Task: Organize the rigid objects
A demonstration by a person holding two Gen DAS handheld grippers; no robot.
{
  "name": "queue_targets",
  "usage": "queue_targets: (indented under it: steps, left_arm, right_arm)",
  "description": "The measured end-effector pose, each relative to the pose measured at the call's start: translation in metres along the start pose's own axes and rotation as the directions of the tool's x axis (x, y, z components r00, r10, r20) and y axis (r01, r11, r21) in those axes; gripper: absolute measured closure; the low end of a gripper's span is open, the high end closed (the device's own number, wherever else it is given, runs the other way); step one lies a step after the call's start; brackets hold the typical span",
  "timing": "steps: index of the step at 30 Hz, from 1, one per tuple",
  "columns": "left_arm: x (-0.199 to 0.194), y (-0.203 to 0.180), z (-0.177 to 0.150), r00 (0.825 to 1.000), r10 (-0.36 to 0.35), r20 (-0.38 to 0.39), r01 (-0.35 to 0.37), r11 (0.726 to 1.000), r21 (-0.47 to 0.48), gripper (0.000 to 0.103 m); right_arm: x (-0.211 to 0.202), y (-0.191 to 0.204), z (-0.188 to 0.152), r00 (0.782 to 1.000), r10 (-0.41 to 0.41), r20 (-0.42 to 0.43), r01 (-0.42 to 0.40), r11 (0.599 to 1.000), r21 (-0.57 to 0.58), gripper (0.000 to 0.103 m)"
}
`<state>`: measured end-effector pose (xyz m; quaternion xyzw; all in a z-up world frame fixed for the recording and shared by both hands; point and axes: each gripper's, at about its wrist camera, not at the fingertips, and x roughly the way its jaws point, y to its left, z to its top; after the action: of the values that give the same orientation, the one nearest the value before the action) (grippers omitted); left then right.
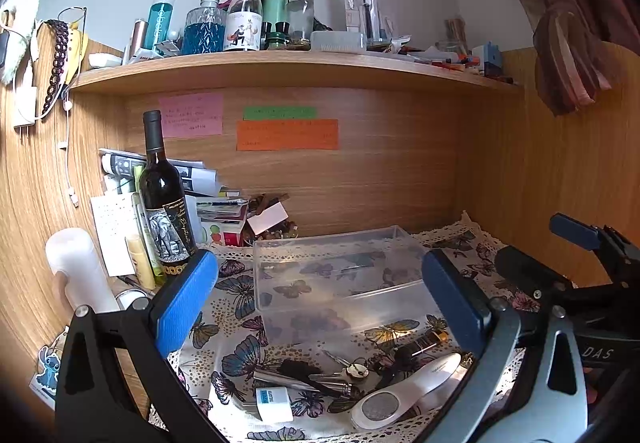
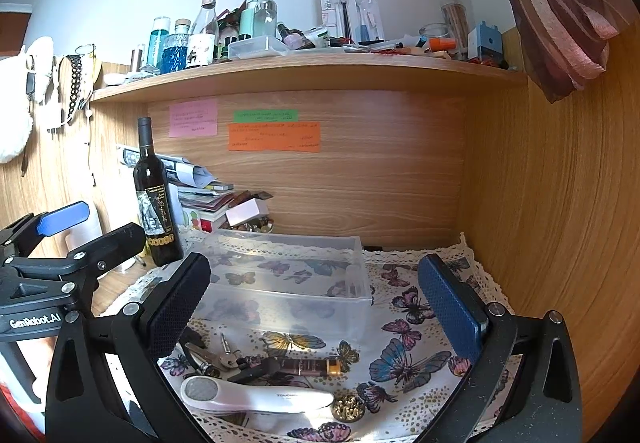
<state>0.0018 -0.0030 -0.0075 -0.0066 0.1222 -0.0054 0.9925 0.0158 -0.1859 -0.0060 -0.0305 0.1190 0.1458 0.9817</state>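
Butterfly cloth covers the desk; clear bin at centre, bare cloth right. Left claw and right claw both spread, holding nothing.

The clear plastic box looks smooth and faintly glossy on a butterfly-printed cloth edged in lace. Matt wood-grain panelling behind — dark glossy glass wine bottle, shiny metal keys.

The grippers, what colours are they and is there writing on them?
Both are black frames with silver screws. The left gripper has blue padded fingers and a grey side piece. The right gripper has one black and one blue dimpled finger. White "GenRobot.AI" lettering marks the left gripper's body.
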Motion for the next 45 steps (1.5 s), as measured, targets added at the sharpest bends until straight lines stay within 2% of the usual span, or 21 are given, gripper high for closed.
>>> queue_targets:
  steps: [45]
  left_arm:
    - [-0.0031,-0.0020,0.0017,1.000,-0.006,0.005,0.006,1.000,0.003,0.000]
  right_arm:
    - [-0.0040,-0.0021,0.0008,1.000,0.004,0.007,-0.004,1.000,0.006,0.000]
